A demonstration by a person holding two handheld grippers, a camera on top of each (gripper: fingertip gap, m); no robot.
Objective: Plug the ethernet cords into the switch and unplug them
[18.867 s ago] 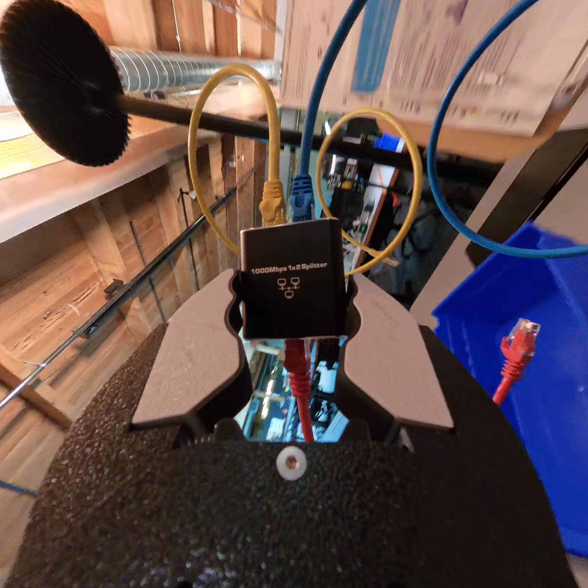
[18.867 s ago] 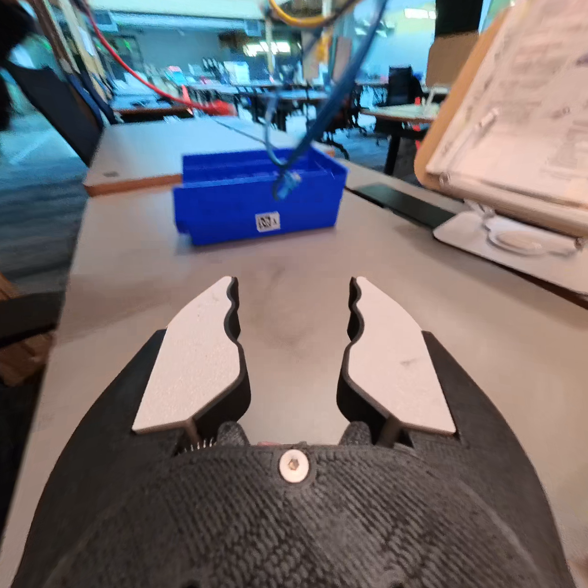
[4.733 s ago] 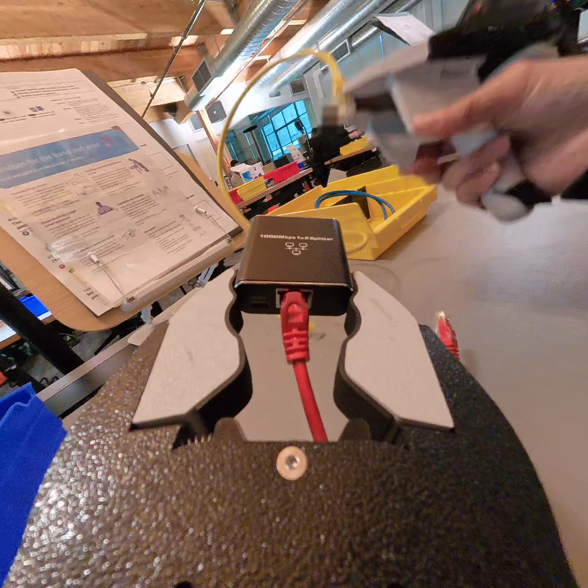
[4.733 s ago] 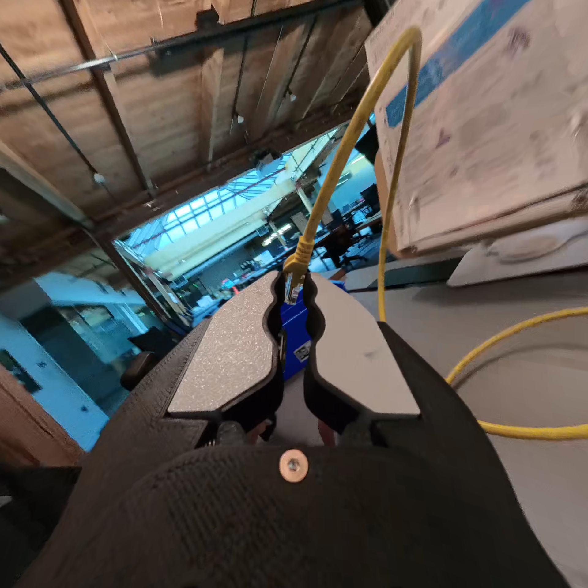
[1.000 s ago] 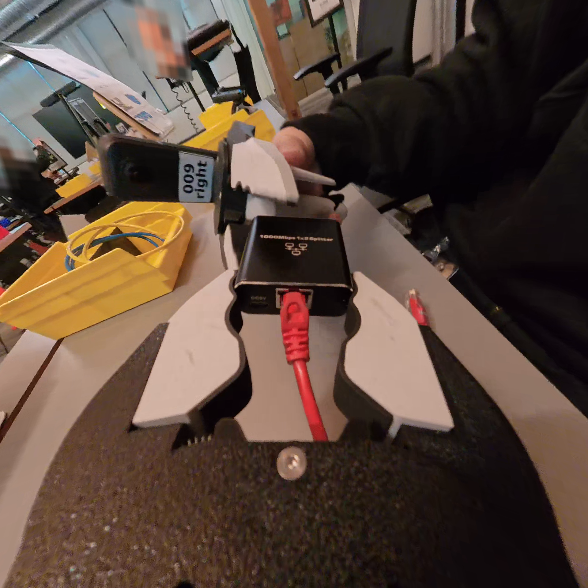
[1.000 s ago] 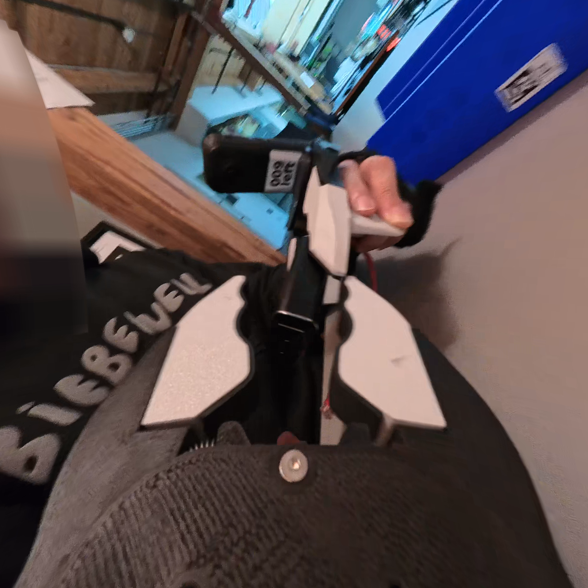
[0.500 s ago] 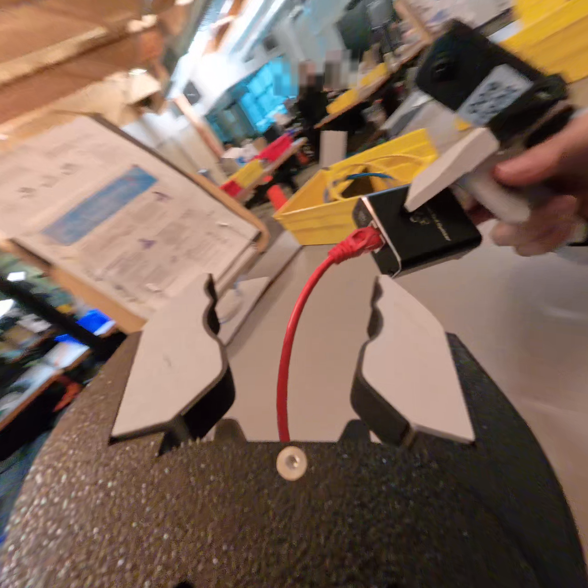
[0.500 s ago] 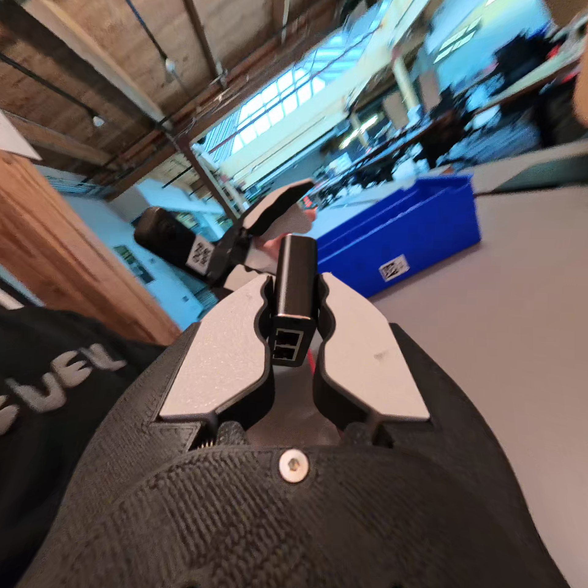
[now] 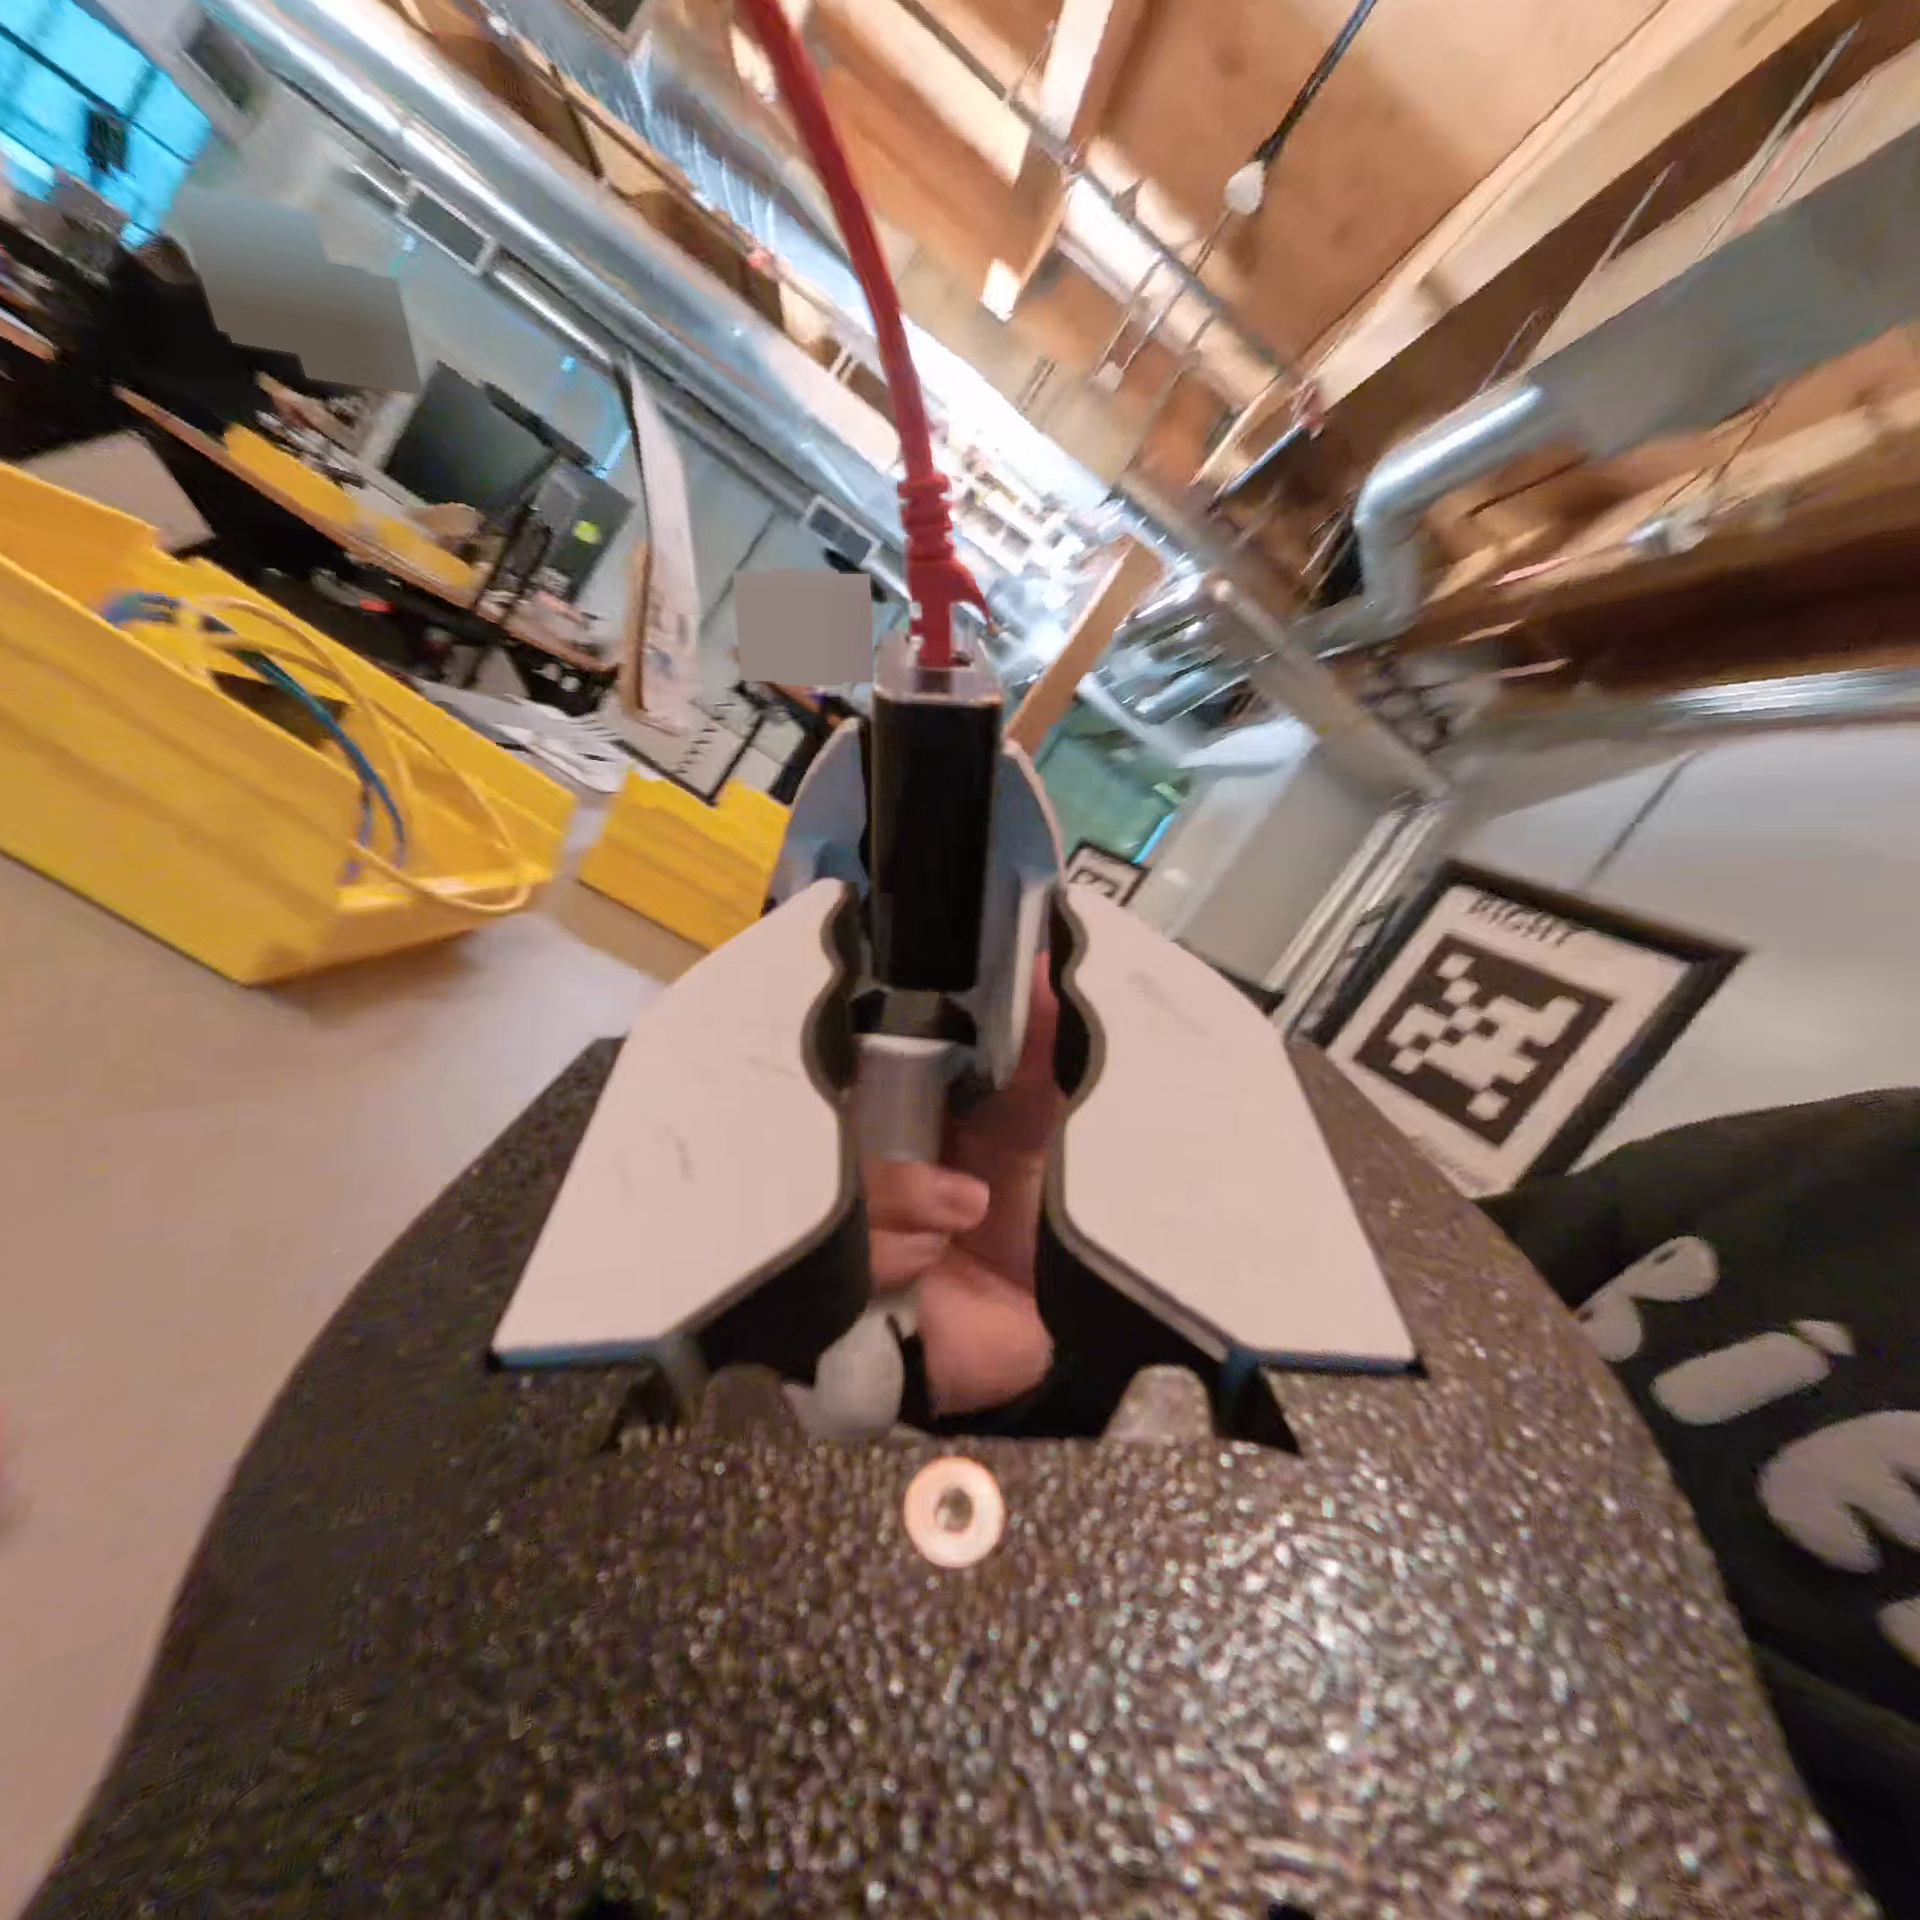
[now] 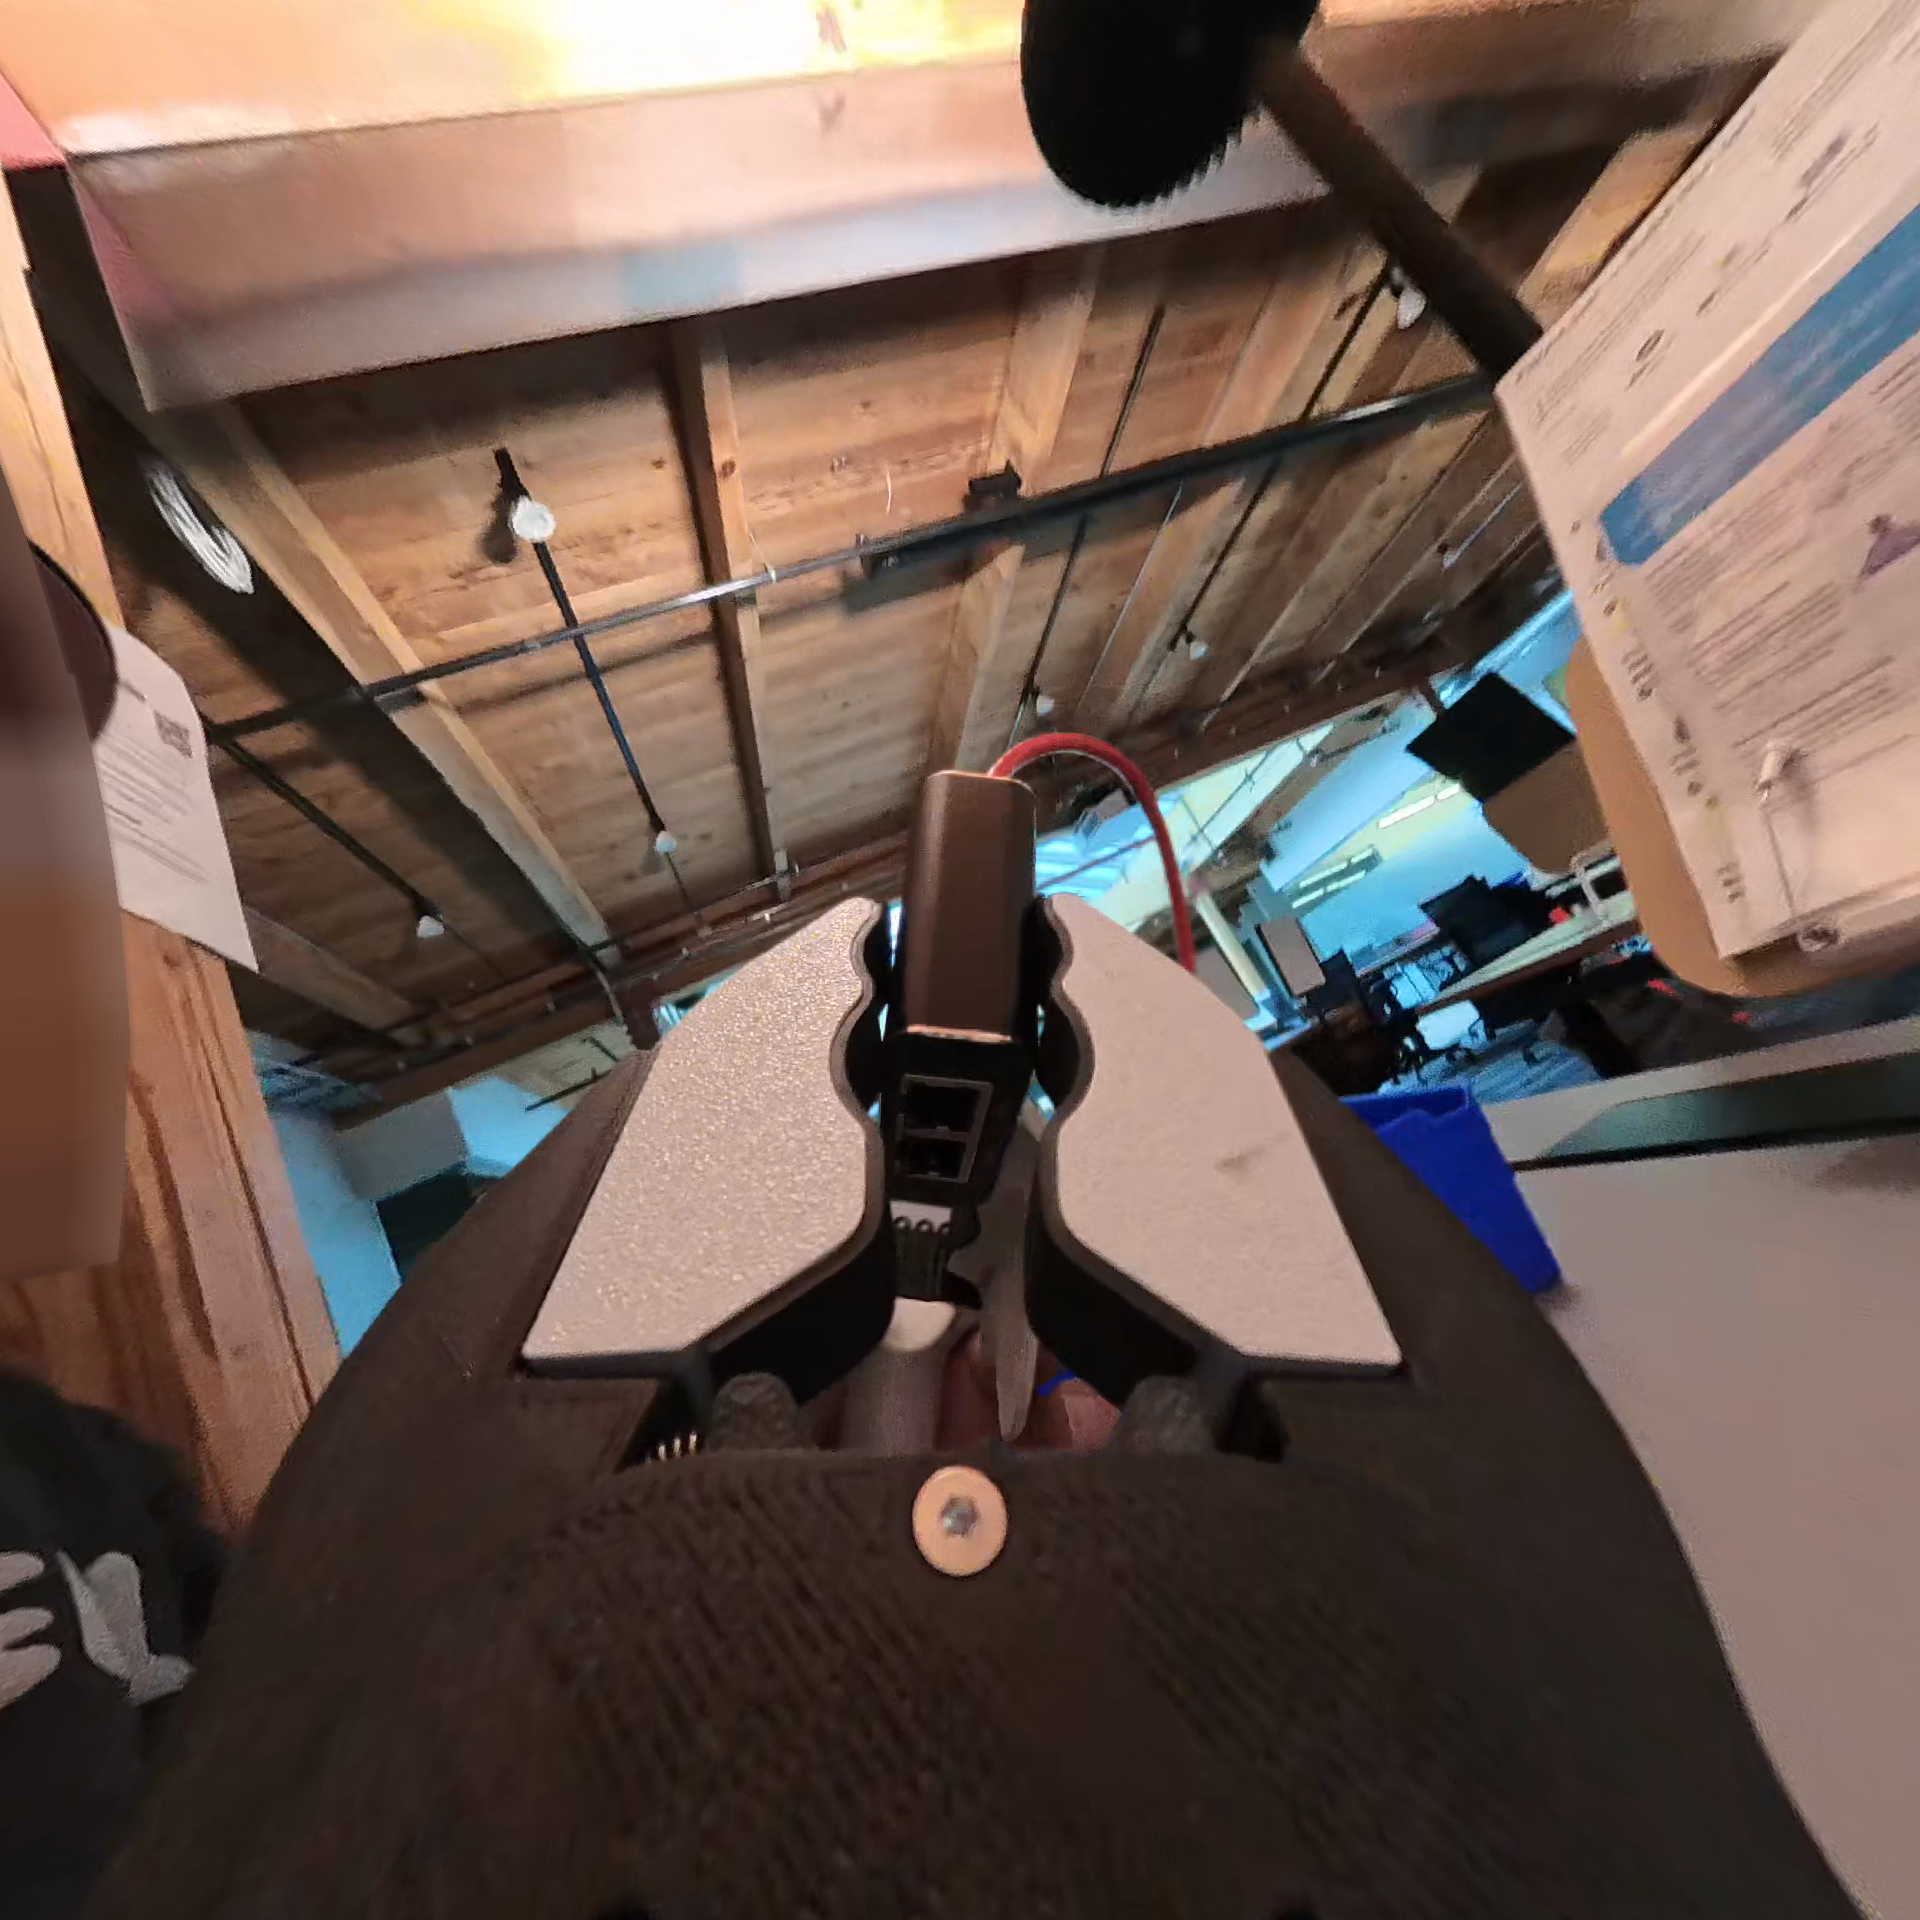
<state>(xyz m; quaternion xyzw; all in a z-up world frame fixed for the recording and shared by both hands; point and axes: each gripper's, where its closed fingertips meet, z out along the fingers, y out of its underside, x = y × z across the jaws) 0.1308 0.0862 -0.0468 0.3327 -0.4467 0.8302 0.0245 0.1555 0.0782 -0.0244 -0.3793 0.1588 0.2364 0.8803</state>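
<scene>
The black switch (image 10: 966, 894) is held up in the air, pinched across its thin sides by my shut right gripper (image 10: 961, 925). Its two empty ports (image 10: 940, 1127) face the right camera. A red cord (image 10: 1158, 821) is plugged into its far end and arcs away. In the left wrist view the switch (image 9: 930, 831) stands edge-on, the red cord (image 9: 862, 260) rising from its top. The right gripper's fingers (image 9: 1023, 831) clamp it. My left gripper (image 9: 951, 914) has narrowed jaws flanking the switch's lower end; whether they press is hidden.
A yellow bin (image 9: 208, 748) holding loose yellow and blue cords (image 9: 416, 831) sits on the table (image 9: 208, 1091) at left, with a smaller yellow bin (image 9: 686, 842) behind. A blue bin (image 10: 1455, 1174) and a tilted document board (image 10: 1766, 520) are at right. A person's black sleeve (image 9: 1714, 1351) is close by.
The left gripper, wide open beside the switch half a second ago, has swung in and narrowed around the switch's lower end. The right gripper has tilted the switch upward, still holding it.
</scene>
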